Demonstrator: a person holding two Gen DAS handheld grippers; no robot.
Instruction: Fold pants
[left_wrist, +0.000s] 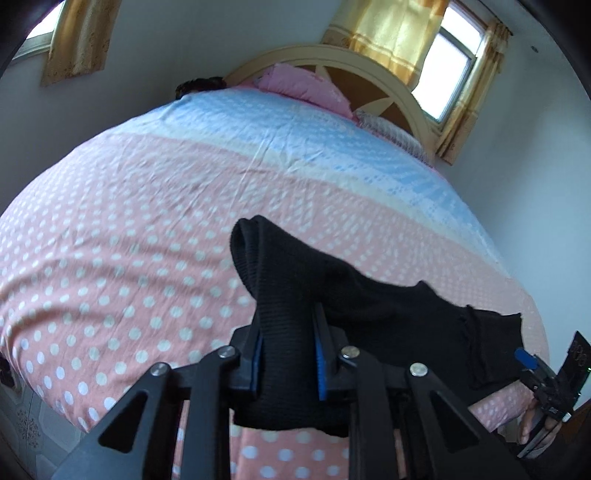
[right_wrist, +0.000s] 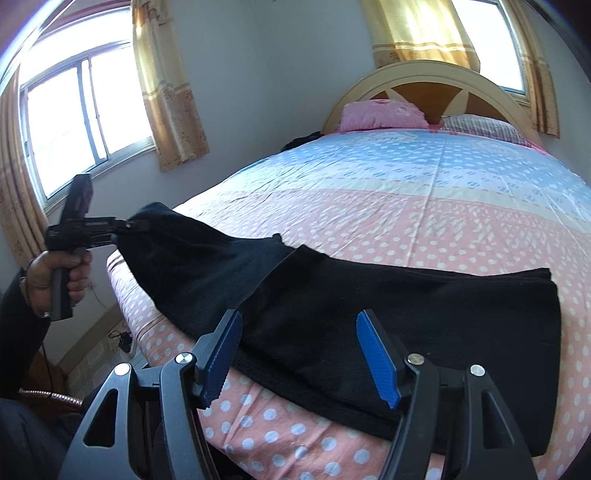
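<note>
Pants (right_wrist: 369, 306), black knit, lie along the near edge of the bed (right_wrist: 406, 206), long axis running crosswise to the right gripper's (right_wrist: 301, 354) forward direction: folded bulk ahead and to its right, flat on the polka-dot cover, one end lifted off the bed up and to its left. That raised end is in the left gripper (left_wrist: 286, 354), jaws clamped on a bunched fold of fabric (left_wrist: 284, 332) between the blue pads (left_wrist: 320, 365); cloth rises past the fingertips into a rounded hump ahead, then drapes down and away to that gripper's right toward the mattress edge. In the right wrist view the left hand (right_wrist: 61, 273) wraps the grip from below, held off the side of the bed, fingers of the tool pointing in toward the bed, roughly level. Right gripper jaws wide apart, blue pads either side of the near hem of the pants, hovering just above; whether the tips touch the cloth I can't tell. Left wrist view shows the right gripper low at far right, hand under it, state unreadable from there. Headboard (right_wrist: 436, 85) and pink pillow (right_wrist: 380, 114) sit far ahead of both grippers.
</note>
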